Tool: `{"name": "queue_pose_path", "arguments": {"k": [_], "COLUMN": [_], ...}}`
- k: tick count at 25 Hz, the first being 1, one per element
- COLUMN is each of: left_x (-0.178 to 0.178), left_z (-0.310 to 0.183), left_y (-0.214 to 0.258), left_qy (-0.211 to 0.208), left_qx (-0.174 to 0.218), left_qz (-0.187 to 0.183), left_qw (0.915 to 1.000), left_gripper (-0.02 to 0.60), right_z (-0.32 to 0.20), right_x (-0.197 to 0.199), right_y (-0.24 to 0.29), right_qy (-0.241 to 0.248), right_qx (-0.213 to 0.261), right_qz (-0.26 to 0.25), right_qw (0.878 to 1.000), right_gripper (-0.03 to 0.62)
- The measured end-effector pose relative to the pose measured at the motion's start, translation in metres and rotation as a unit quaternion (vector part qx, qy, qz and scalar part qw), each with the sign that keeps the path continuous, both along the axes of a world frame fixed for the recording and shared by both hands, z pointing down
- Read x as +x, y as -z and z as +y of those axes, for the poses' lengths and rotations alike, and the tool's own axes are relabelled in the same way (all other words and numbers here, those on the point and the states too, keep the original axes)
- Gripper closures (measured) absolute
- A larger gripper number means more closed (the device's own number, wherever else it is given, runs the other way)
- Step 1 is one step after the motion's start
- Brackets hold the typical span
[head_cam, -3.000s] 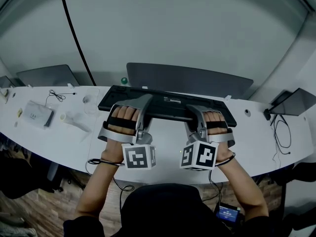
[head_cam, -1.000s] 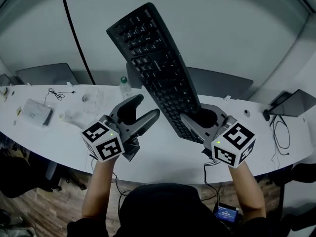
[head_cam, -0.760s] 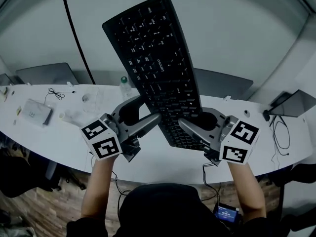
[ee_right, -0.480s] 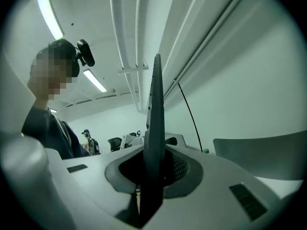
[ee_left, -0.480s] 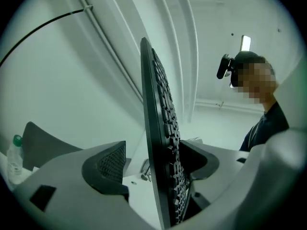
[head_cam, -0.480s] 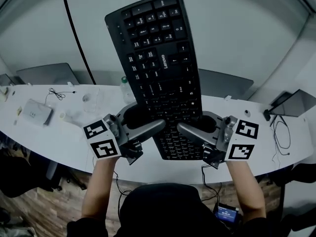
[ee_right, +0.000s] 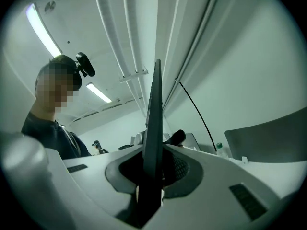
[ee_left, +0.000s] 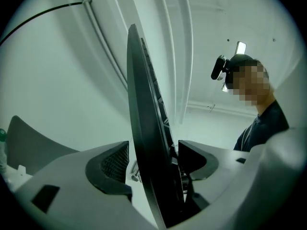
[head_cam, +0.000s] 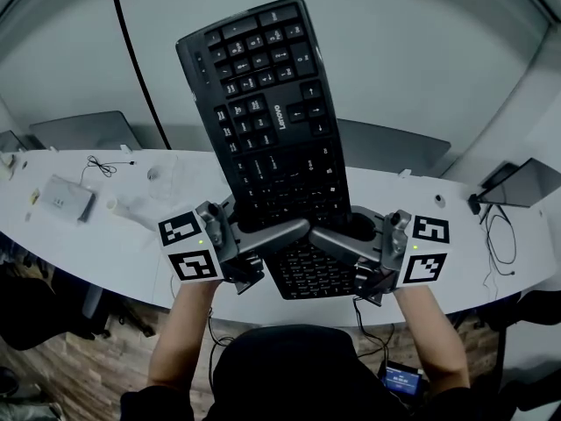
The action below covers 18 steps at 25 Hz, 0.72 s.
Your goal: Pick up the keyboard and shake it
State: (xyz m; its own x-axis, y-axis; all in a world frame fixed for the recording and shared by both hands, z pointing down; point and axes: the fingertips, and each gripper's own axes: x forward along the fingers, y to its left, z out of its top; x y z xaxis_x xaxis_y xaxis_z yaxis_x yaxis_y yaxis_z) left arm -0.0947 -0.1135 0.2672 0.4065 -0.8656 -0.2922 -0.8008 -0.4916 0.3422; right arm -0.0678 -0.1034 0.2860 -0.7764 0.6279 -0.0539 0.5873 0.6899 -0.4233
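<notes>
Both forearms (head_cam: 180,340) reach forward side by side, tool tips turned inward toward each other. The right tool (head_cam: 337,224) clamps the upright keyboard (head_cam: 272,130) near its lower end. The left tool (head_cam: 279,221) has just been opening its jaws, which straddle the keyboard without pressing it.

left of keyboard (head_cam: 276,147): desk (head_cam: 105,244) cluttered by box (head_cam: 67,202), cable (head_cam: 102,169) | right of keyboard: desk left mostly bare up to screen (head_cam: 524,181)

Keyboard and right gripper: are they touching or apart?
Touching. In the right gripper view, the right gripper pinches the keyboard edge-on, pads against both faces.
</notes>
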Motion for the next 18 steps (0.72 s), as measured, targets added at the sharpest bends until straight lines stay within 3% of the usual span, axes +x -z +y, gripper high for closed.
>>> {"name": "queue_pose_path", "arguments": {"k": [5,8,13,18], "left_x": [0.001,0.003,0.009,0.009], "left_z": [0.007,0.009,0.014,0.014], "left_y": [0.004,0.009,0.012,0.012], "left_qy": [-0.018,-0.025,-0.034,-0.033], "left_qx": [0.011,0.016,0.022,0.018], "left_qz": [0.003,0.002,-0.009,-0.019], "left_qw": [0.9998,0.9996,0.9991,0.9991], "left_gripper": [0.246,0.345,0.442,0.456], "right_z": [0.003,0.003,0.005,0.005], "right_x": [-0.001,0.0,-0.001,-0.002], "right_y": [-0.001,-0.001,-0.002,-0.003], "right_qy": [0.007,0.009,0.012,0.017], "right_qx": [-0.018,-0.025,-0.041,-0.048], "right_qz": [-0.001,0.001,-0.002,-0.006], "right_qw": [1.0,1.0,0.999,0.999], "right_gripper": [0.511,0.511,0.511,0.511]}}
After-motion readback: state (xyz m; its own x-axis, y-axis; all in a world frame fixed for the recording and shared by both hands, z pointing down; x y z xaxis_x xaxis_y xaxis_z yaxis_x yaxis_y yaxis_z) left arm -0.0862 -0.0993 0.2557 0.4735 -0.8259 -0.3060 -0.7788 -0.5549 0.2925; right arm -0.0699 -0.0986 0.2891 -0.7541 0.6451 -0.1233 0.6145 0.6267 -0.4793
